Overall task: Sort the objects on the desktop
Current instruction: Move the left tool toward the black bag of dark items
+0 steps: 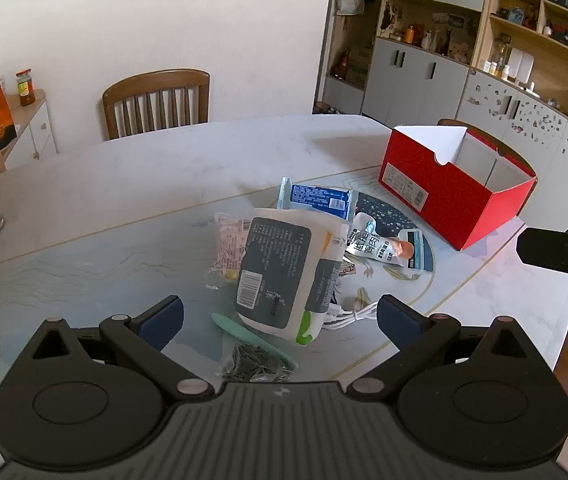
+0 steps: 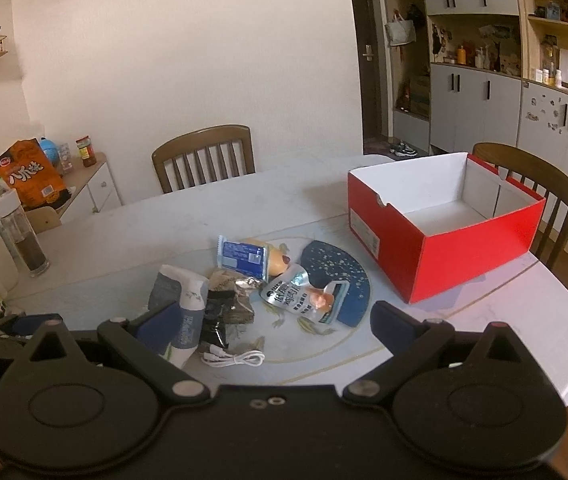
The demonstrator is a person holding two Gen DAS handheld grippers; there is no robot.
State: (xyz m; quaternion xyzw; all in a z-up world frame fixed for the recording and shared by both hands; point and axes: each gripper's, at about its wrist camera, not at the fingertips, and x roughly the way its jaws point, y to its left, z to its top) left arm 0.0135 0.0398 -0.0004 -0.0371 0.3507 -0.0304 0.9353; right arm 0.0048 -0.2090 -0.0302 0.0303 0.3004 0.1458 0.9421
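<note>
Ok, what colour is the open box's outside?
Red outside, white inside; the right wrist view shows it best.

Glossy red cardboard box (image 2: pixel 464 248), seemingly

Heap of snack packets (image 2: pixel 243 280) on the table, near open, empty red box (image 2: pixel 464 264).

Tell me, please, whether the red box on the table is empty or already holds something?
Empty: the red box stands open-topped, and only its bare white floor and walls show.
</note>
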